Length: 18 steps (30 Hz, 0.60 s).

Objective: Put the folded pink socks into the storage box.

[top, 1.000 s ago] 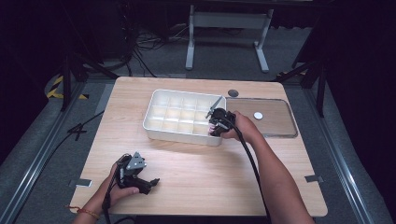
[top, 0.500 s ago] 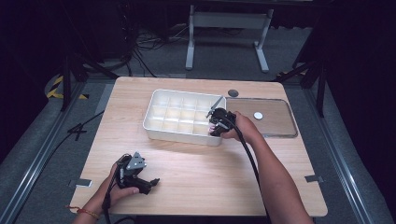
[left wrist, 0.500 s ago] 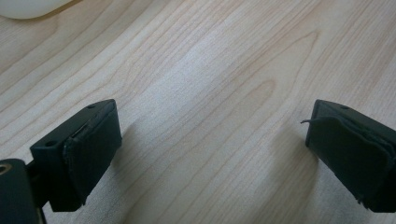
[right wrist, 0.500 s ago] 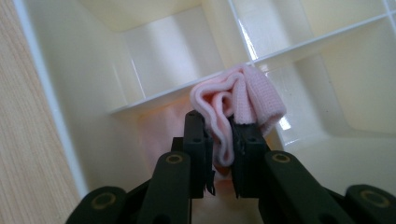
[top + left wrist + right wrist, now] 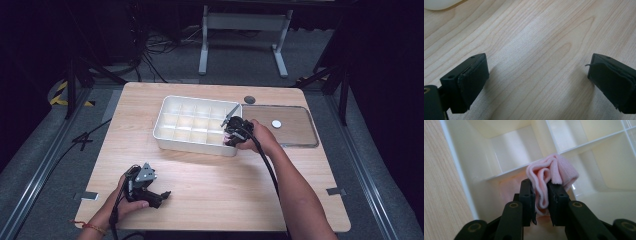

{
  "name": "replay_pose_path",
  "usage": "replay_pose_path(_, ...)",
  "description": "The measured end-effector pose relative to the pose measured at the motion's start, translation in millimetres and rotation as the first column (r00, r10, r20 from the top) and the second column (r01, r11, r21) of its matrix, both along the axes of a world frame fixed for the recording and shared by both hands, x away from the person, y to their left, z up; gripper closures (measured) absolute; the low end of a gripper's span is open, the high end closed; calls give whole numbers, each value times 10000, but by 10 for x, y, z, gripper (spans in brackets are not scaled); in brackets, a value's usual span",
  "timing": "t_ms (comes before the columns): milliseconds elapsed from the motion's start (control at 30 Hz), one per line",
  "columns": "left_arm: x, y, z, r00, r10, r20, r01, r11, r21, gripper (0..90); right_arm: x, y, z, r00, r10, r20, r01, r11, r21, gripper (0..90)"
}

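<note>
Right gripper view: right gripper (image 5: pixel 541 202) jaws just easing apart, pink cloth (image 5: pixel 554 173) between them | white divided tray (image 5: pixel 167 131), near-right compartment | left gripper (image 5: pixel 536 80) open over table (image 5: pixel 536 37).

High view: light wooden tabletop (image 5: pixel 200 185) lit bright from above, surroundings & floor nearly black. Pic soft, low detail. White divided plastic tray (image 5: pixel 165 136) nearly blown out, throws a short dark shadow on its near side.

Left gripper view: even, soft light; wood grain sharp mid-frame, near black pads blur a bit; faint shadows beside both.

Right gripper view: tray walls glow warm cream w/ glare, far cells hazy. Folded pink cloth (image 5: pixel 554 173) in focus, casts pink tint below.
</note>
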<state>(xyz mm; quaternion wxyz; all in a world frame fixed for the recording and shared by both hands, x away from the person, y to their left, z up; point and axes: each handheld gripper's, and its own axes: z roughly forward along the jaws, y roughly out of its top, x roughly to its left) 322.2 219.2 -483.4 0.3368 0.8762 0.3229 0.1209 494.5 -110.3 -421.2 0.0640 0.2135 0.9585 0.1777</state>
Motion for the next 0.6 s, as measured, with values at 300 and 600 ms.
replay_pose_path(300, 0, 0, 0, 10000, 1, 1, -1, 10000, -6, 36, -15, -22, 27, 10000, -41, 46, 41, 9999, 124, 725)
replay_pose_path(600, 0, 0, 0, 10000, -2, 1, 2, 10000, -3, 36, -33, -42, 70, 10000, -81, 58, 79, 9996, 281, 686)
